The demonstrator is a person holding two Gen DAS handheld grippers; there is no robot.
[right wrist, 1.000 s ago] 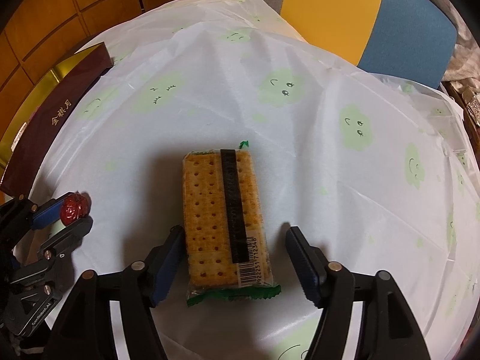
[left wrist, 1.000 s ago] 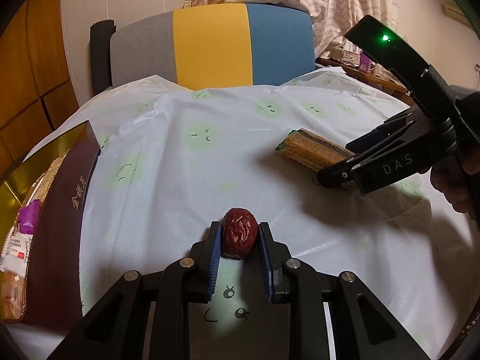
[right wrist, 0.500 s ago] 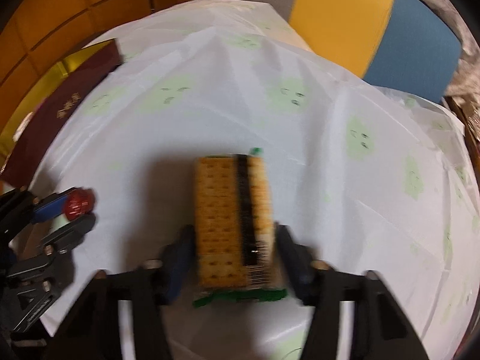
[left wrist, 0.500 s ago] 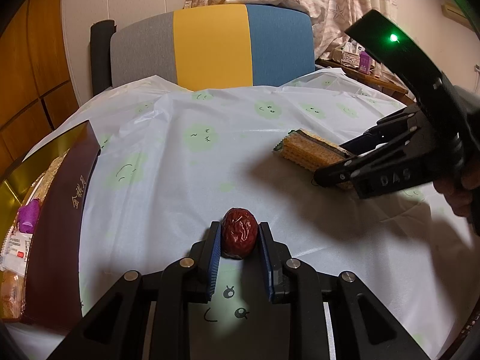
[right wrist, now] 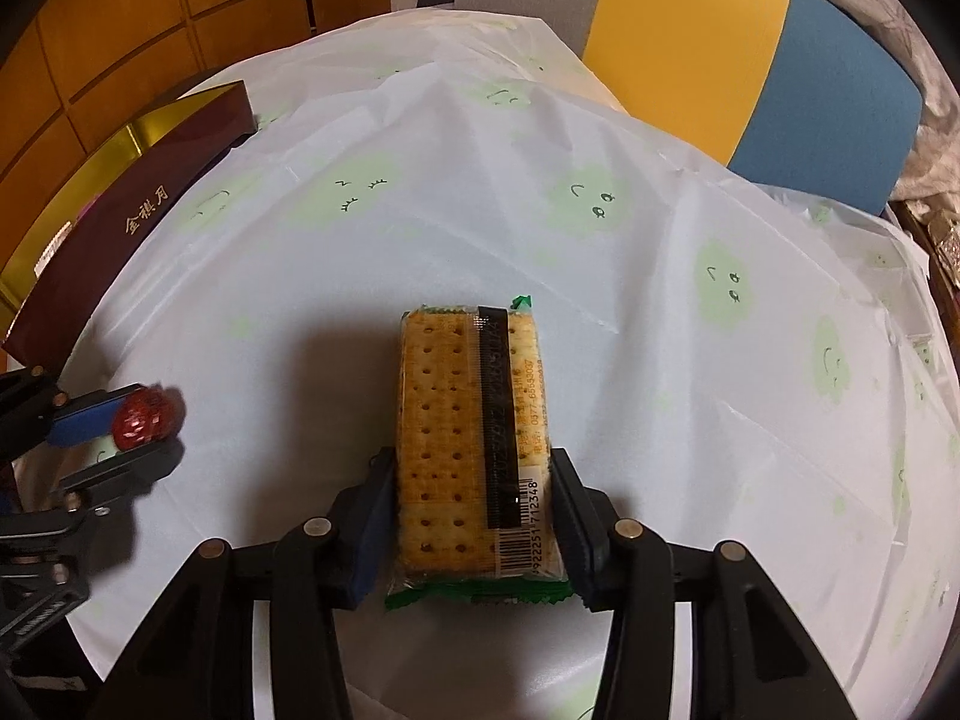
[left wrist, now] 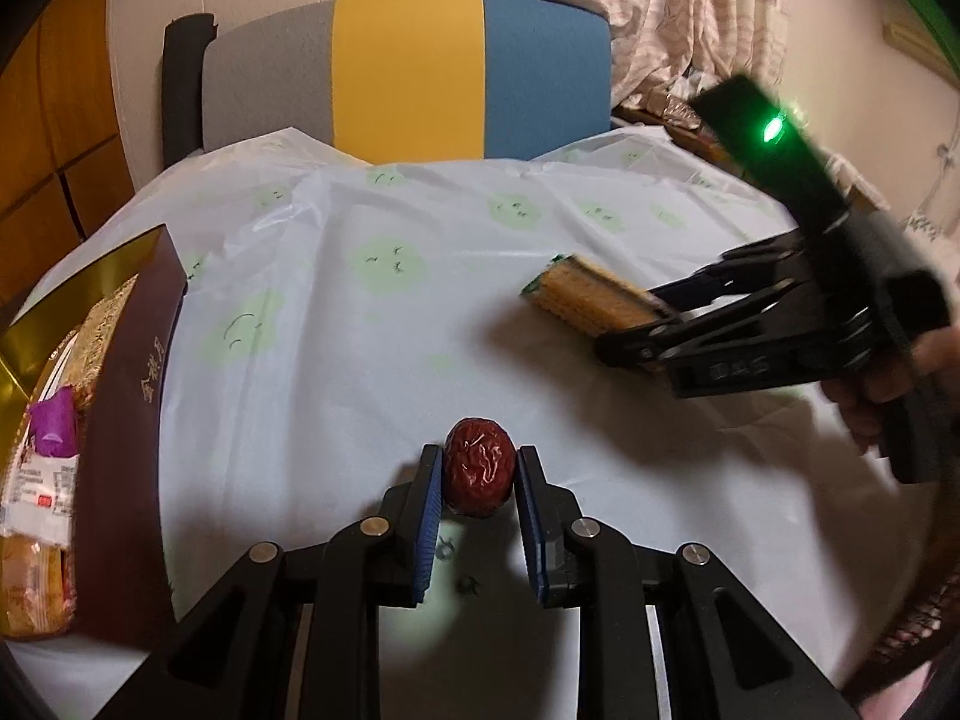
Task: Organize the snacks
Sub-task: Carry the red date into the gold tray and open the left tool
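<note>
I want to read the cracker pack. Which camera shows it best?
The right wrist view: the clear-wrapped rectangular cracker pack fills the centre, top face and barcode showing. The left wrist view shows only its blurred end sticking out of the right hand-held gripper.

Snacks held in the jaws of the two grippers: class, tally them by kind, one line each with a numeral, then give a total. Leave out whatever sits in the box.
Red dried date, in the left gripper: 1
Wrapped cracker packet, in the right gripper: 1
Total: 2
</note>
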